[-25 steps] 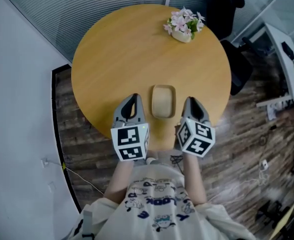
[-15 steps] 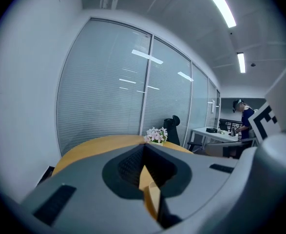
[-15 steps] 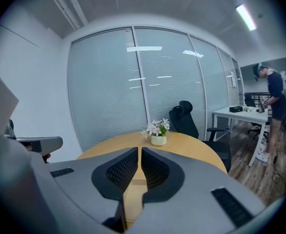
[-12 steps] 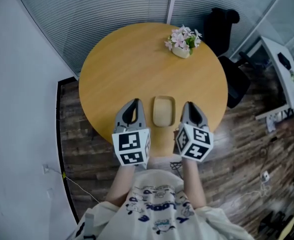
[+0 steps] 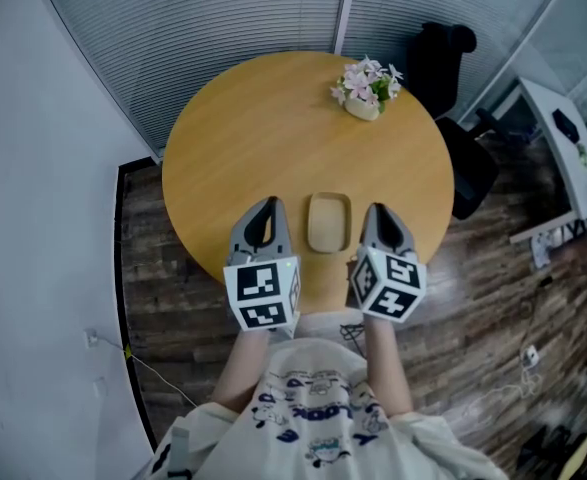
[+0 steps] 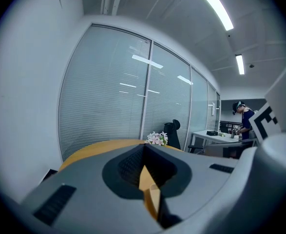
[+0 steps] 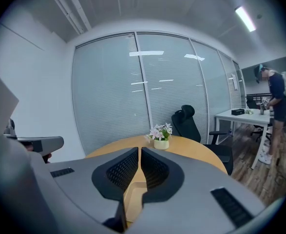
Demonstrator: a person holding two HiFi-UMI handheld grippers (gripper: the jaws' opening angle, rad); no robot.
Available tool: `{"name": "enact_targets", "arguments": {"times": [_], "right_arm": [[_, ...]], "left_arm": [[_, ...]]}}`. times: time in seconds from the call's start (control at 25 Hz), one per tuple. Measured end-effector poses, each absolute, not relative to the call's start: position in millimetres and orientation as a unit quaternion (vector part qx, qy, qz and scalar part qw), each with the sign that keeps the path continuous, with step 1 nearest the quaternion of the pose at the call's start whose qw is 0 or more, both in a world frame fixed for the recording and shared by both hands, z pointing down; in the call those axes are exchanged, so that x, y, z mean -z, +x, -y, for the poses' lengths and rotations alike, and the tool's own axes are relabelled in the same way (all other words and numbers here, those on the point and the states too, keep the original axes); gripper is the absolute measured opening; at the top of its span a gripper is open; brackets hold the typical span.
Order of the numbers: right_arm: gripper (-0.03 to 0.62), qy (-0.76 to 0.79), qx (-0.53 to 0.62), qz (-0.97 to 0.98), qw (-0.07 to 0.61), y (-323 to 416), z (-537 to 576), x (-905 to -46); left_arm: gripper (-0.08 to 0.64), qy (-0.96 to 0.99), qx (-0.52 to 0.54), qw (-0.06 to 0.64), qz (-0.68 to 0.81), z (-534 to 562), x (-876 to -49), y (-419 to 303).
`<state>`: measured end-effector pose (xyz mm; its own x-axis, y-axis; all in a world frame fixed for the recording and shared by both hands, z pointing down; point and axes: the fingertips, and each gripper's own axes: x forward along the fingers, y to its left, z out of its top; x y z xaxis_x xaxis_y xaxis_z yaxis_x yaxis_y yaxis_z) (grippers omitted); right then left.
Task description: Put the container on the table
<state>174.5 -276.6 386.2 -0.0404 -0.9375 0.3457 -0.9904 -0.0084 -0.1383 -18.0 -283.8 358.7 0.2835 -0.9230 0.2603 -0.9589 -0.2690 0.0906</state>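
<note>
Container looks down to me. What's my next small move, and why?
Probably just draw both grippers back toward you. The container lies flat on the table between the left gripper and the right gripper, touched by neither. Both pairs of jaws are together with nothing in them, so the placing looks done.

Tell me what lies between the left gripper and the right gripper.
The container, resting on the table; the head view shows it.
</note>
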Motion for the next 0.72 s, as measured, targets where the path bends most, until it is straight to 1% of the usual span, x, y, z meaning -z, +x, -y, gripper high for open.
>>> {"name": "enact_targets", "arguments": {"times": [0.72], "right_arm": [[0.02,0.689,-0.171,0.699,0.08,169.1,271.8,-382.2]], "left_arm": [[0.003,0.798,-0.079,0.127,0.583,277.2,-359.9,-18.5]]}}
